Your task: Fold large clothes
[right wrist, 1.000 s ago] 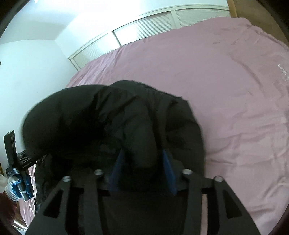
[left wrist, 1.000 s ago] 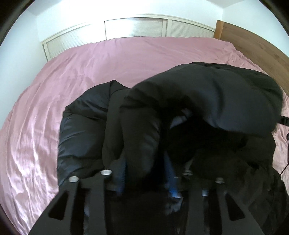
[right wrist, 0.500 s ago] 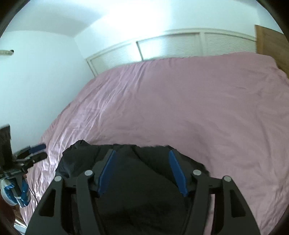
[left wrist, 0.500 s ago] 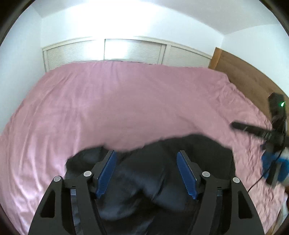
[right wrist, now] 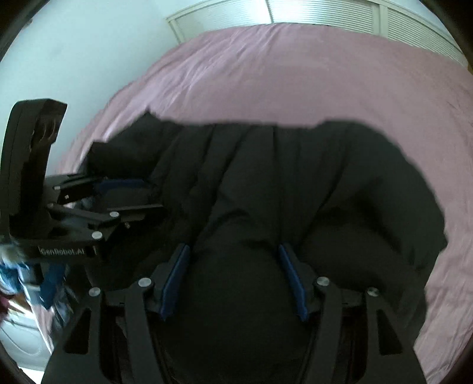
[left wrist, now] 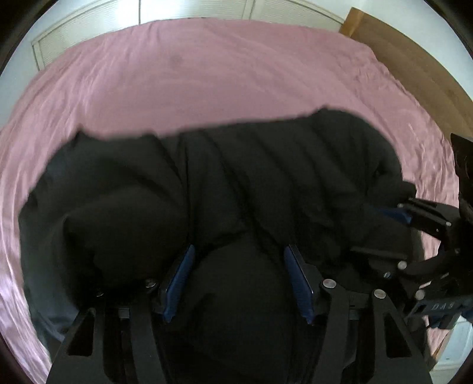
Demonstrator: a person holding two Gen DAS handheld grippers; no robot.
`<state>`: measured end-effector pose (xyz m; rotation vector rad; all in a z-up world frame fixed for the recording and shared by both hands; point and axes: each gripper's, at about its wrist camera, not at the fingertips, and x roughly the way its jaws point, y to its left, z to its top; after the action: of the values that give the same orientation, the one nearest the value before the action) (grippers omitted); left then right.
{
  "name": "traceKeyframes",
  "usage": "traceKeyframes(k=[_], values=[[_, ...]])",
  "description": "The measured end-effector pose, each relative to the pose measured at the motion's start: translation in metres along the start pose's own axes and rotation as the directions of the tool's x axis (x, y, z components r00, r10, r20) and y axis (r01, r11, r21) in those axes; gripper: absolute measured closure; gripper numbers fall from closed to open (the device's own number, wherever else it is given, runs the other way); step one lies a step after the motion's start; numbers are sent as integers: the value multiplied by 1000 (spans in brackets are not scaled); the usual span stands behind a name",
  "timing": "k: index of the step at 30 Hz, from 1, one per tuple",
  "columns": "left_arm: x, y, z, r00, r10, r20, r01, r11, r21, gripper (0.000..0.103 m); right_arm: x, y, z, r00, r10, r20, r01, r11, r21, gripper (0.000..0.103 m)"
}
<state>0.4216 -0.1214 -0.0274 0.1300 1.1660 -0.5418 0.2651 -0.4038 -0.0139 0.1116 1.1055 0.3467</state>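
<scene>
A black puffy jacket [left wrist: 266, 177] lies on the pink bedsheet [left wrist: 207, 76], bunched near the front edge of the bed, its quilted ridges running across and a rounded fold bulging toward each camera. Left gripper [left wrist: 238, 280]: jaws have just been closing a little, blue pads [left wrist: 177, 280] set on either side of a padded bulge; whether they press it cannot be told. Right gripper [right wrist: 232, 279]: jaws have just been opening, likewise straddling a bulge of fabric, grip unclear. Both grippers sit close together on the jacket. White louvred doors [right wrist: 325, 14] stand behind the bed; a wooden headboard [left wrist: 414, 65] runs along one side.
</scene>
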Motion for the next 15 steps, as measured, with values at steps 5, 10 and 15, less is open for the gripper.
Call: traceKeyframes(k=[5,10,15], values=[[30,-3,-22,997,52,51,-53,998,26,40,24,-11,-36,996,-65,57,63,997,35,39],[68,-4,-26,982,155,104,-158,987,27,36,46,-11,-41,991,-126,51,124,991,39,38],[55,-10,-16,980,175,95,-175,985,-16,36,20,0,-29,990,-133,35,132,990,48,38]])
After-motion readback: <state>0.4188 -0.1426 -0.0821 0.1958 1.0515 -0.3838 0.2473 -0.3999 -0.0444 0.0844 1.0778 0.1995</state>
